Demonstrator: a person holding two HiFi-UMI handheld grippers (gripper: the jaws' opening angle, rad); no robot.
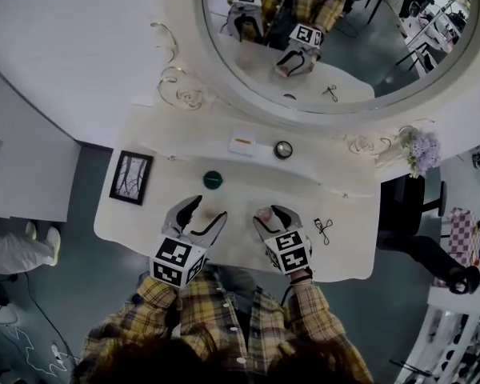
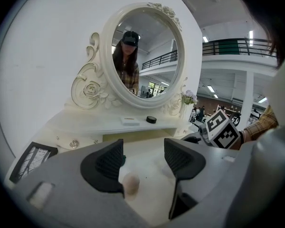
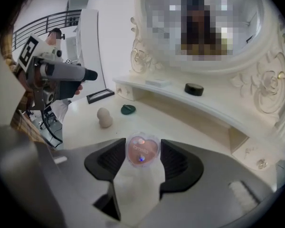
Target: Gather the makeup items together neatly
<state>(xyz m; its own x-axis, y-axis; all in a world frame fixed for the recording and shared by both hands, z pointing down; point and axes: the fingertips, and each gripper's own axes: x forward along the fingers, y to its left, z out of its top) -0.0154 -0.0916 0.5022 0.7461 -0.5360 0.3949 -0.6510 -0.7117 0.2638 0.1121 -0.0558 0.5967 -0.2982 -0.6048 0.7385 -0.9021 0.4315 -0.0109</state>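
A small heart-shaped case [image 3: 142, 150] of pink and clear plastic is held in the right hand-held gripper [image 3: 142, 156], pinched across its two lobes by jaws set at a middling width, over the near middle of the desk [image 1: 136, 230]. The left hand-held gripper [image 2: 143, 158] is held open and empty on the left, with a beige sponge [image 3: 103, 117] standing on the desk just under it, untouched. A green disc [image 3: 128, 109] lies a little farther back, and a black pot [image 3: 194, 89] and a flat white box [image 3: 157, 82] are set on the far shelf below the mirror. What seems to be an eyelash curler [image 1: 322, 229] lies at the near right, though it is too small to be sure. The case is judged light, stiff and slick, so it could twist or slip out of a pinch on its curved edge; a hold across the widest part, level and only moderately firm, is thought safest.
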